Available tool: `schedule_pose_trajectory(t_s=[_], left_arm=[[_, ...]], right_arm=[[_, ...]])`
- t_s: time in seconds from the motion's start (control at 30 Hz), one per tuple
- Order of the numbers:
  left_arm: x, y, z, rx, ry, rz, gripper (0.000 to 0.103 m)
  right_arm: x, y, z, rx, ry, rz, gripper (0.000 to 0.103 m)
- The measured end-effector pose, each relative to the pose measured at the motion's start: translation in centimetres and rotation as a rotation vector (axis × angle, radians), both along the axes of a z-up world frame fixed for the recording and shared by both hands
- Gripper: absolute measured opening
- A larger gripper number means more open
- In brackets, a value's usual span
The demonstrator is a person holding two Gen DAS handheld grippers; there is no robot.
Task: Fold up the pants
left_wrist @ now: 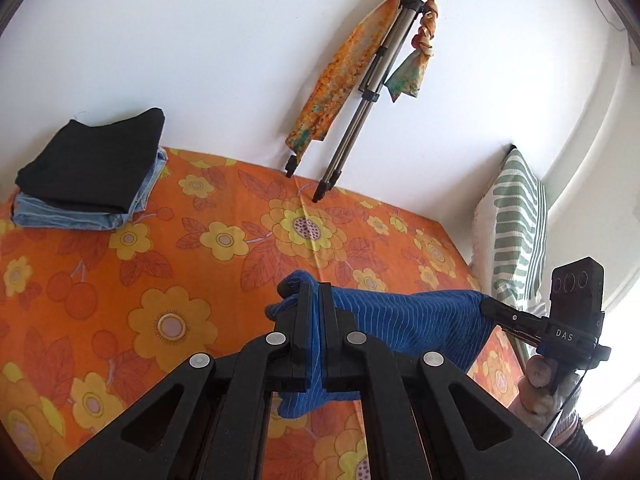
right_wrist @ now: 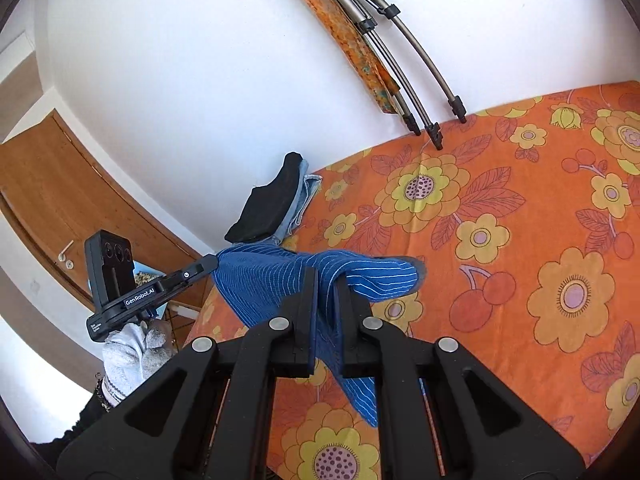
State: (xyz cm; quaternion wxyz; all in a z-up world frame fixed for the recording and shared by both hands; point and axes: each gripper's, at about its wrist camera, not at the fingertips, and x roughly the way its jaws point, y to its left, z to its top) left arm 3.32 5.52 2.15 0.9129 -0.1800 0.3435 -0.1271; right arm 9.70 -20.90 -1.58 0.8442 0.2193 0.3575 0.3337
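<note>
Blue pants with thin white stripes (left_wrist: 404, 320) hang stretched between my two grippers above the orange flowered bed. My left gripper (left_wrist: 316, 288) is shut on one end of the cloth, which bunches over its fingertips. The right gripper (left_wrist: 486, 306) shows at the right of the left wrist view, pinching the other end. In the right wrist view my right gripper (right_wrist: 326, 276) is shut on the pants (right_wrist: 264, 280), and the left gripper (right_wrist: 212, 260) holds their far corner at the left. The cloth's lower part hangs behind the fingers.
A stack of folded black and light denim clothes (left_wrist: 92, 172) lies at the bed's far left by the wall. A tripod draped with an orange scarf (left_wrist: 360, 92) stands on the bed (left_wrist: 180, 280) against the wall. A green striped pillow (left_wrist: 516, 224) leans at the right. A wooden door (right_wrist: 60, 188) is left.
</note>
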Motion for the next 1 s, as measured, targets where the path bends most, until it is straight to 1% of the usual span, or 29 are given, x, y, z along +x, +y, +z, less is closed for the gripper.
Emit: schedule_pose_trajectory(t_s=[0.07,0.17,0.23,0.3,0.33,0.4,0.47,0.53,0.57,0.63,0.67,0.77,0.83,0.9,1.0], left_arm=[[-2.4,-0.3,0.2,-0.008,0.007,0.008,0.001],[-5.9,-0.8,0.1,0.0,0.017,0.021,0.001],[-7.2,-1.6,-0.8,0.042,0.039,0.016,0.001],[-7.4,-2.5,-2.2,0.051,0.076,-0.012,0.001],[-7.1,-2.9,-2.9,0.046,0.094,-0.021,0.001],[-6.5,-3.7,-4.1,0.019,0.124,-0.052,0.001],[-5.4,-4.7,-5.1,0.001,0.152,-0.089,0.001],[-4.4,-5.6,-5.6,0.0,0.157,-0.118,0.001],[-3.5,-6.1,-6.0,-0.009,0.171,-0.142,0.003],[-2.0,-6.7,-6.9,-0.042,0.22,-0.185,0.015],[-1.5,-6.9,-7.3,-0.049,0.237,-0.194,0.023],[0.1,-7.5,-8.3,-0.049,0.261,-0.207,0.024],[0.9,-7.6,-8.9,-0.067,0.278,-0.217,0.03],[1.8,-7.5,-9.4,-0.09,0.298,-0.219,0.038],[2.9,-7.5,-10.1,-0.131,0.331,-0.224,0.038]], right_arm=[[-2.3,-0.8,-0.1,0.01,0.007,0.005,0.007],[-5.7,-2.1,-1.0,0.006,0.034,0.003,0.006],[-7.4,-2.8,-1.9,-0.006,0.047,0.004,0.006],[-7.9,-3.1,-3.0,-0.045,0.058,-0.001,0.006],[-7.7,-3.3,-3.6,-0.055,0.075,-0.012,0.006],[-7.2,-4.1,-4.5,-0.042,0.106,-0.029,0.006],[-6.7,-4.6,-4.6,-0.048,0.099,-0.048,0.006],[-6.3,-5.0,-4.5,-0.054,0.096,-0.058,0.006],[-6.2,-5.3,-4.5,-0.056,0.096,-0.063,0.006],[-6.0,-5.5,-4.6,-0.069,0.096,-0.075,0.006],[-5.8,-5.7,-4.8,-0.075,0.099,-0.085,0.006],[-5.2,-7.0,-5.5,-0.086,0.118,-0.123,0.006],[-4.8,-8.1,-6.0,-0.085,0.131,-0.149,0.005],[-4.4,-9.4,-6.4,-0.088,0.143,-0.181,0.005],[-3.9,-10.9,-7.1,-0.073,0.166,-0.199,0.005]])
